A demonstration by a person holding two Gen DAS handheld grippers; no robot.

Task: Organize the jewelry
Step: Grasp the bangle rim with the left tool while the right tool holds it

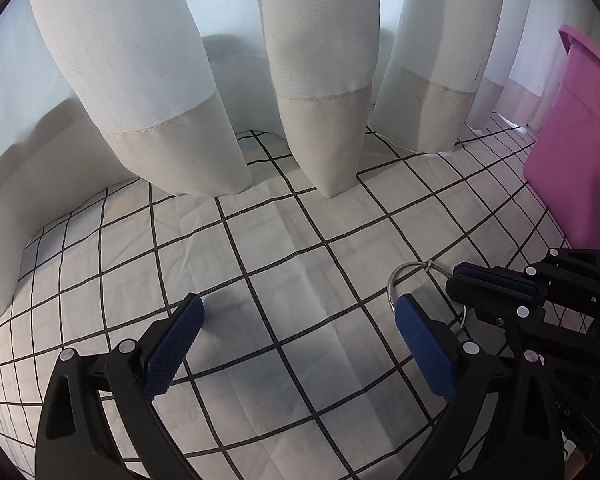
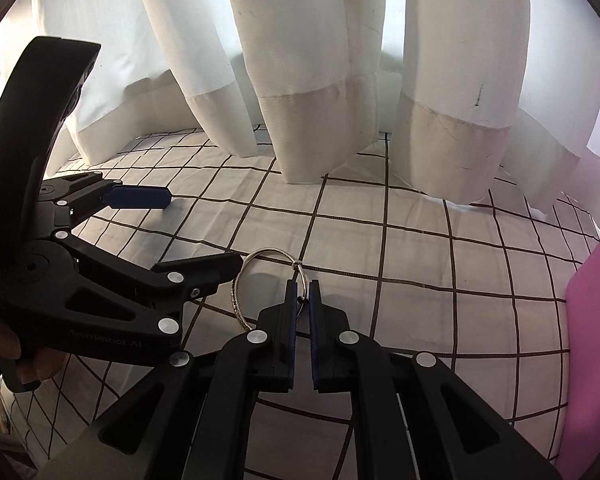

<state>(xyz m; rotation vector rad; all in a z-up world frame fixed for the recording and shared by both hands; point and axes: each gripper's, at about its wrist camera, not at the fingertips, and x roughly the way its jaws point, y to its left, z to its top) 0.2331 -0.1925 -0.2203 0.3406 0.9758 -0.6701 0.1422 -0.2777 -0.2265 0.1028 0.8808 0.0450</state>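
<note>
Bangle: one silver ring-shaped bangle [image 2: 244, 292], with a small loop threaded on its top arc, stands on edge on the checked cloth [image 2: 420, 264], near the middle of the cloth and well clear of its far edge under the curtains.
Right claw: your right gripper [image 2: 303, 292] is clenched on the bangle's near-right arc, its two blue pads pressing the metal from both sides.
Left claw: your left gripper [image 1: 300, 316] is released, its jaws spread wide with nothing between them; one blue pad [image 1: 410, 320] sits just beside the bangle's left arc.
Count: one bangle, two grippers, one cloth, one pink bin [image 1: 572, 152], three full curtain [image 1: 148, 80] folds hanging onto the cloth's far edge.
Left wrist view only: you see the bin's rim and front wall at the cloth's right edge, and your right gripper from the side, reaching in from the right.
Right wrist view only: you see the pads closed on the bangle head-on, nearly the whole hoop, the small loop on its top arc, your left gripper's black frame from the side, and your fingers [image 2: 32, 364] wrapped under it at the left edge; the bin is only a pink strip on the right.
</note>
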